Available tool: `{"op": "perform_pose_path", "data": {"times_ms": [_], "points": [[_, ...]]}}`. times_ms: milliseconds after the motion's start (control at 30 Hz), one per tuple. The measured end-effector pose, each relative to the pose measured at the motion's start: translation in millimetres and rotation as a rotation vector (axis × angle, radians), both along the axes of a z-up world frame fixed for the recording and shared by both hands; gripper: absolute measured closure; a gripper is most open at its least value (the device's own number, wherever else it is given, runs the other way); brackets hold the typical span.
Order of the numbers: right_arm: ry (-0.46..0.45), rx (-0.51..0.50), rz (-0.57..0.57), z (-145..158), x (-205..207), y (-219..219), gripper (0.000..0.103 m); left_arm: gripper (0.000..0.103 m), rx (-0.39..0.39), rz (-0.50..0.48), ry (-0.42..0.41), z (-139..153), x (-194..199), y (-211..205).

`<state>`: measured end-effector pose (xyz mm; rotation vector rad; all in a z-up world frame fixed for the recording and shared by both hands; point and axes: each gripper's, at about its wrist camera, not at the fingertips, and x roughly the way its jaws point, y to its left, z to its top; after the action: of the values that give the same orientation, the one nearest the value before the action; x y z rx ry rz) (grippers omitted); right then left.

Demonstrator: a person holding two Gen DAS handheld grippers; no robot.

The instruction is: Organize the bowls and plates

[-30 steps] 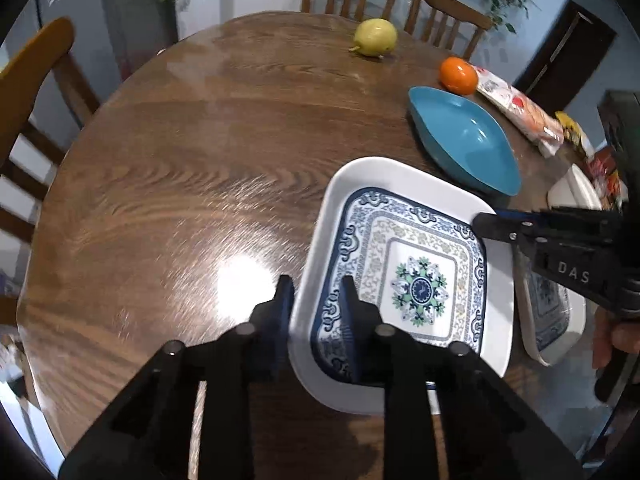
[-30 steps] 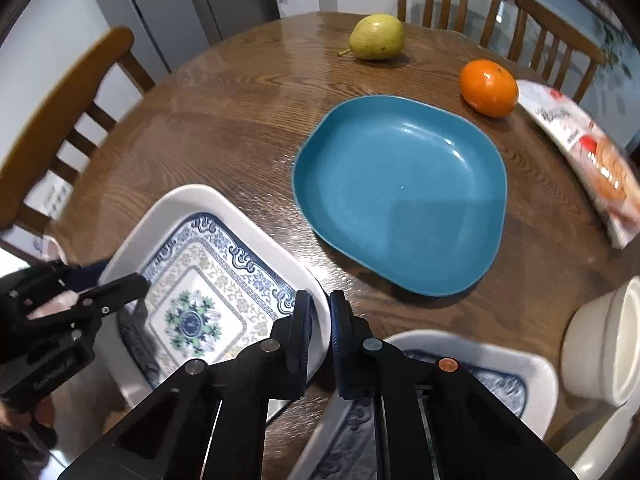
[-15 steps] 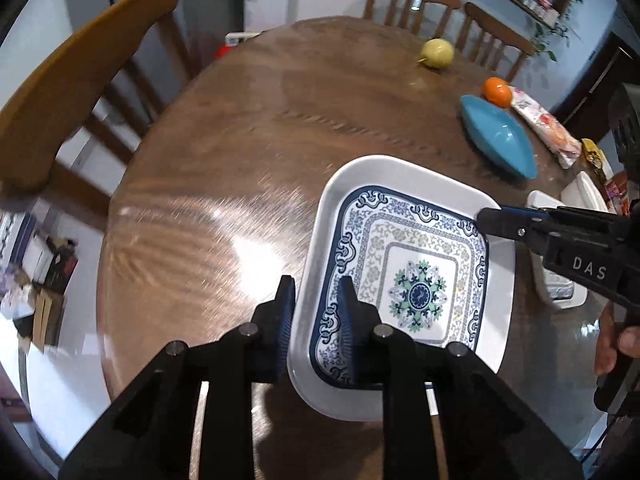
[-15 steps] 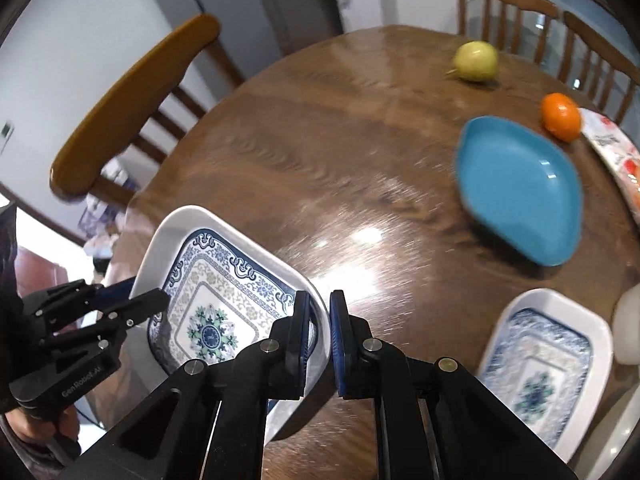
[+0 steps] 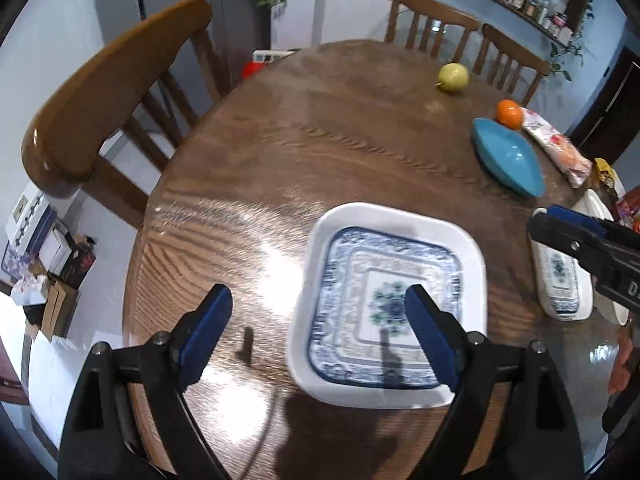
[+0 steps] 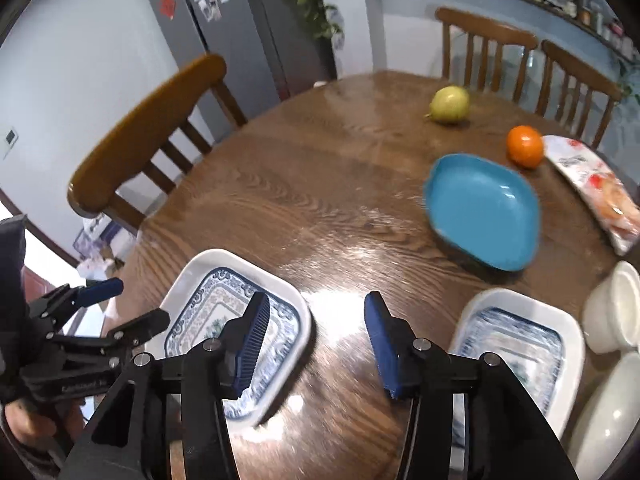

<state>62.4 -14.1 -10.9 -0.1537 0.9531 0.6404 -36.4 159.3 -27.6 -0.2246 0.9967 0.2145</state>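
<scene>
left gripper (image 5: 318, 312): jaws opening, wide apart, nothing pinched. the big patterned plate (image 5: 394, 304) lies flat on the table (image 5: 320, 152) under and just past the right finger; the left finger hangs over bare wood. right gripper (image 6: 316, 332): jaws opening too, about half spread, nothing between them but table. its left finger overlaps that same plate's near corner in view; can't tell if it touches.

outward from the right gripper: small patterned plate (image 6: 516, 348) just right of the right finger, white bowls (image 6: 610, 312) beyond it at the frame edge, blue plate (image 6: 482, 212) ahead, then orange (image 6: 525, 147), pear (image 6: 450, 105) and a snack bag (image 6: 592, 188) at the far side.

risks, my read:
- big plate sits near the table's near edge; a finger clipping the rim on the way out could drag it off.
- wood is glossy, so plates likely slide if nudged.
- right gripper swinging toward the small plate could knock the bowls next to it.
- stacking order is still open: blue plate and both patterned plates are well apart.

hard to read: both views are motion-blurred, plate patterns smeared. bowls are cut off, count unclear. big plate's near rim is hidden behind the gripper bodies.
</scene>
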Motion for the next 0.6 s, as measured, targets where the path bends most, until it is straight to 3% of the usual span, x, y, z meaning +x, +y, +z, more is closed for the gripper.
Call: {"op": "perform_pose_path", "data": {"times_ms": [67,167,333,600], "points": [[-0.005,0.020,-0.027,6.4,-4.9,-17.1,0.053,0.014,0.012,-0.020,-0.014,6.6,2.9,-12.0],[-0.017,0.041,-0.075,13.4,-12.6,-44.4,0.052,0.001,0.019,-0.059,-0.030,11.5,9.8,-31.5],[-0.029,0.056,-0.160,20.3,-23.4,-80.8,0.045,0.001,0.016,-0.136,-0.040,18.0,14.6,-58.9],[-0.026,0.074,-0.296,14.6,-39.3,-136.8,0.044,0.001,0.022,-0.255,-0.025,17.3,26.1,-105.2]]}}
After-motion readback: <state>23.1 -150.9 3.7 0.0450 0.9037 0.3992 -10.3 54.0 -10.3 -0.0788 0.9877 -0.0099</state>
